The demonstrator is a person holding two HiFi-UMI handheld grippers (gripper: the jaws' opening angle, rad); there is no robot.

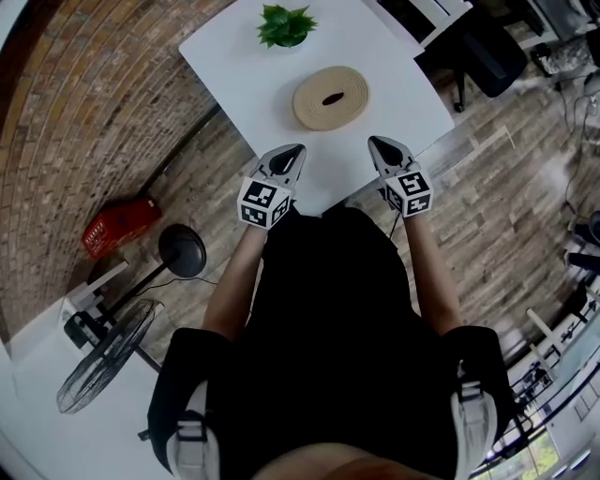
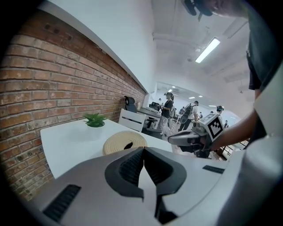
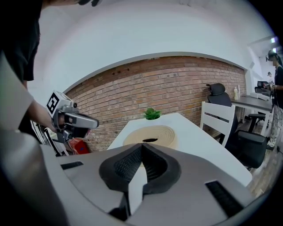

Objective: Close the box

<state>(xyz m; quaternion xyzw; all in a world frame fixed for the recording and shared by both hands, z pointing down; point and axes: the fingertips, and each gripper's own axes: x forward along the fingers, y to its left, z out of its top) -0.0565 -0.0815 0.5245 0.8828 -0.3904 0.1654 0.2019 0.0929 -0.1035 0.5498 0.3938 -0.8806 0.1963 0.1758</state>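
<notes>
A flat round beige box point(image 1: 330, 97) with a dark oval slot in its top lies on the white table point(image 1: 234, 56), past the middle from me. My left gripper point(image 1: 294, 150) hovers at the table's near edge, shut and empty, short of the box and to its left. My right gripper point(image 1: 377, 143) is level with it, to the right of the box, also shut with nothing held. In the left gripper view the box point(image 2: 125, 142) shows just beyond my closed left gripper point(image 2: 143, 150). The right gripper view shows the box point(image 3: 152, 135) ahead of my right gripper point(image 3: 142, 147).
A small green plant point(image 1: 286, 25) stands at the table's far side. A white chair point(image 3: 219, 121) is at the table's right. On the floor to the left are a red case point(image 1: 119, 225), a black round stand base point(image 1: 181, 251) and a fan point(image 1: 108, 352). People stand far off.
</notes>
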